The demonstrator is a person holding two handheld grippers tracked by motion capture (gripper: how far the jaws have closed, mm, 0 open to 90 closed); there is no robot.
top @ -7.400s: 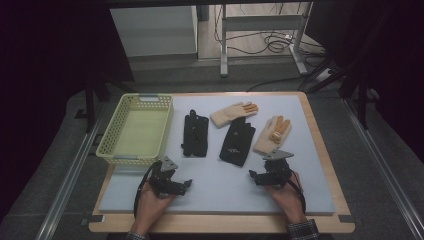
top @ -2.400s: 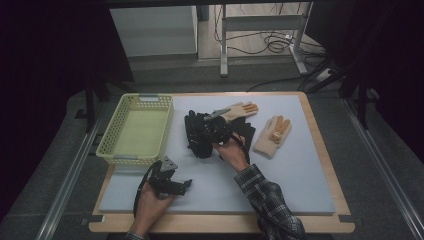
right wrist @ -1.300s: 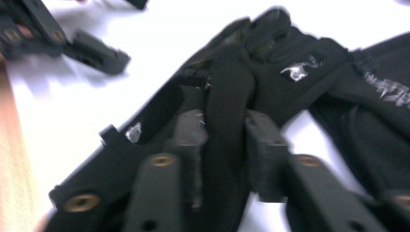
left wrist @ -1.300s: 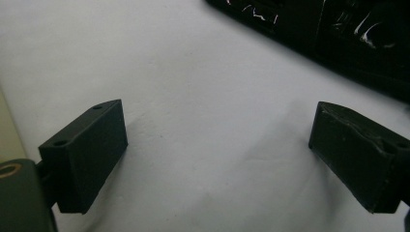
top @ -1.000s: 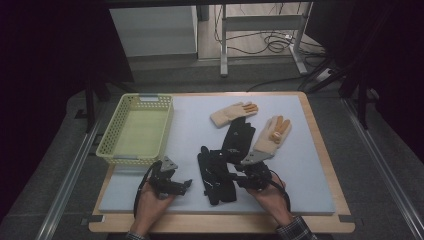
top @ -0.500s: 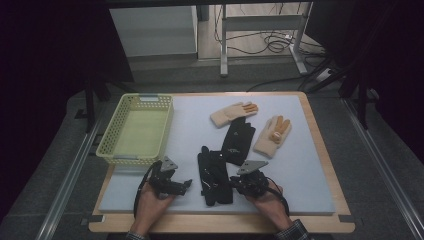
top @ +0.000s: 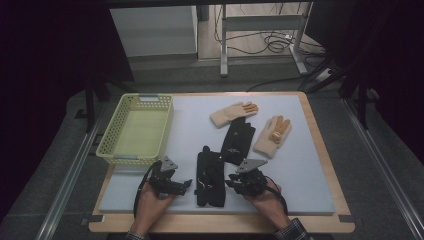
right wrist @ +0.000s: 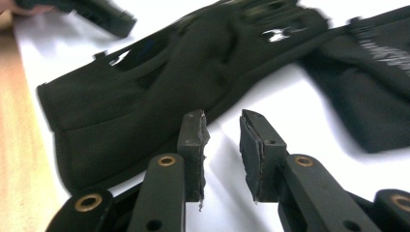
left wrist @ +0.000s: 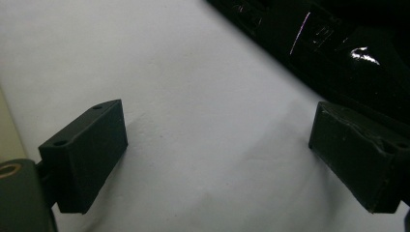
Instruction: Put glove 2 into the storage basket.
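Lying flat on the pale mat (top: 300, 180) near the table's front edge, the near black glove (top: 209, 176) sits between the two hands, its cuff toward the person and its fingers pointing away. The right gripper (right wrist: 221, 145) rests just beside the glove's right edge; in the right gripper view its jaws stand a narrow gap apart with only bare mat between them, gripping nothing, and they have just been opening a little after a brief squeeze. The glove's cuff lies just beyond the fingertips there, apart from the pads. A small white logo shows on the back of this glove, too blurred to read. The second black glove (top: 238, 140) lies farther back, its cuff end overlapping or touching the first glove's fingers; pale lettering runs along its edge in the right gripper view, but it is not legible.

The left gripper (left wrist: 217, 159) sits on the mat just left of the near glove, jaws spread wide and empty. A glossy black surface with faint embossed marks, unreadable, crosses the top corner of the left gripper view.

Two tan gloves with orange fingertips (top: 233, 113) lie toward the back, and a yellow mesh basket (top: 165, 135) stands at the left.
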